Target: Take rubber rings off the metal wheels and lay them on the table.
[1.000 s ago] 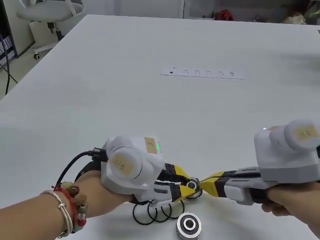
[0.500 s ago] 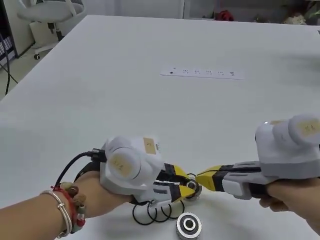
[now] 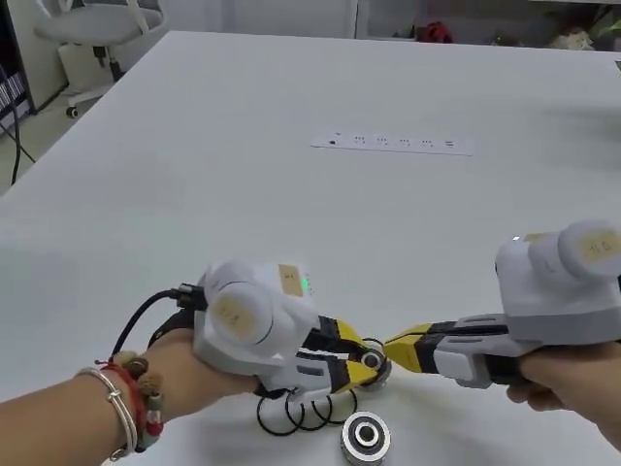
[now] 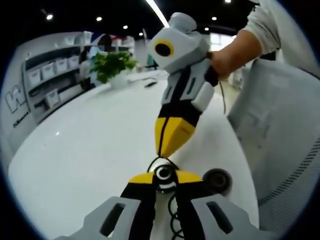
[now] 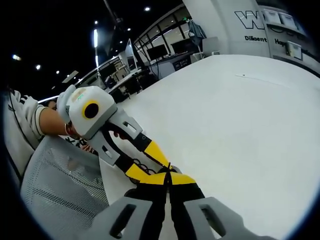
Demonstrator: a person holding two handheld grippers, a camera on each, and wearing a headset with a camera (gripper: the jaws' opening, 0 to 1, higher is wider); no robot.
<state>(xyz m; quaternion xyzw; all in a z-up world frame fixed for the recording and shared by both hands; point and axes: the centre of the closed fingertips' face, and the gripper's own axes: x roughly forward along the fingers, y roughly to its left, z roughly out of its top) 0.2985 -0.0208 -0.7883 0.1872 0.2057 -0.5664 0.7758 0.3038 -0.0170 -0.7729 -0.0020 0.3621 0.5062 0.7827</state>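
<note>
My left gripper [image 3: 367, 359] is shut on a small metal wheel [image 3: 376, 367] just above the table's near edge; in the left gripper view the wheel [image 4: 164, 173] sits between my yellow jaws [image 4: 165, 177]. My right gripper [image 3: 390, 348] comes in from the right, its tip against the wheel. There its jaws [image 4: 167, 150] are pinched together on a thin black rubber ring [image 4: 159, 161] that loops up off the wheel. The right gripper [image 5: 169, 175] looks closed in its own view too. Several loose rubber rings [image 3: 291, 415] lie under the left gripper. A second wheel [image 3: 366, 436] lies beside them.
A white power strip [image 3: 393, 142] lies across the middle of the white table [image 3: 243, 194]. An office chair [image 3: 97, 24] stands past the far left corner. A grey mesh chair back [image 4: 280, 150] is close behind the near table edge.
The right gripper has sunk slightly and eased a little to the right, its tip staying at the wheel. The left gripper and the wheel have hardly moved.
</note>
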